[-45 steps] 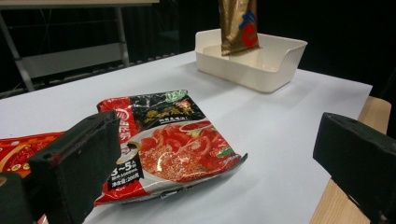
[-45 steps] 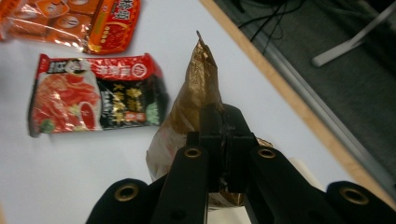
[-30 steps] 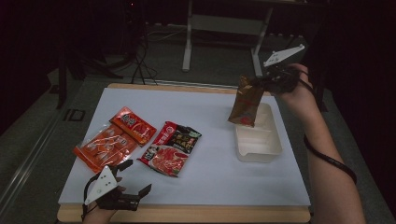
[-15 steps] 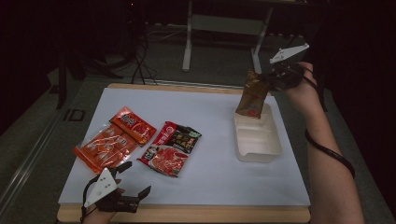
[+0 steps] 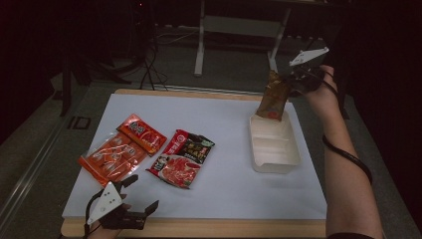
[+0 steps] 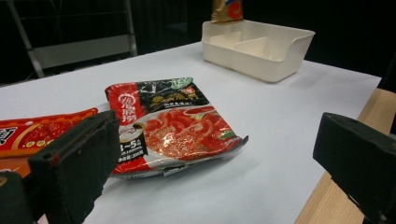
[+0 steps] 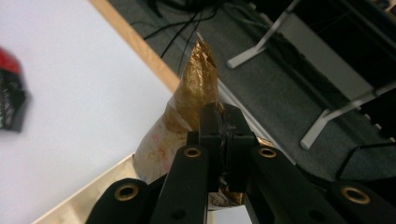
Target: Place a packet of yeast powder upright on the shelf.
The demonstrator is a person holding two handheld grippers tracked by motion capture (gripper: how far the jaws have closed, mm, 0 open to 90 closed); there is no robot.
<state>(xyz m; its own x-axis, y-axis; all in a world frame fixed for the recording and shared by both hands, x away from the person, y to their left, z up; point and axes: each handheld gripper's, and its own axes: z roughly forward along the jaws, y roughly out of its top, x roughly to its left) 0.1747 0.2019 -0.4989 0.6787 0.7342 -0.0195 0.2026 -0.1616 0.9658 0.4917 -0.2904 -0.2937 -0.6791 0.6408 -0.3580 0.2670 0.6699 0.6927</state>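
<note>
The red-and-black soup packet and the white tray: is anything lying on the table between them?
No. In the high view, only bare white tabletop separates the red-and-black packet from the white tray.

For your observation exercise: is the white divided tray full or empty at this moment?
Empty. Both compartments of the white tray show bare bottoms; the gold packet hangs from the shut right gripper above its far end.

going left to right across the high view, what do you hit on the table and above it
left gripper → orange packet → red and black packet → white divided tray → right gripper holding the gold pouch over the tray's far end
</note>
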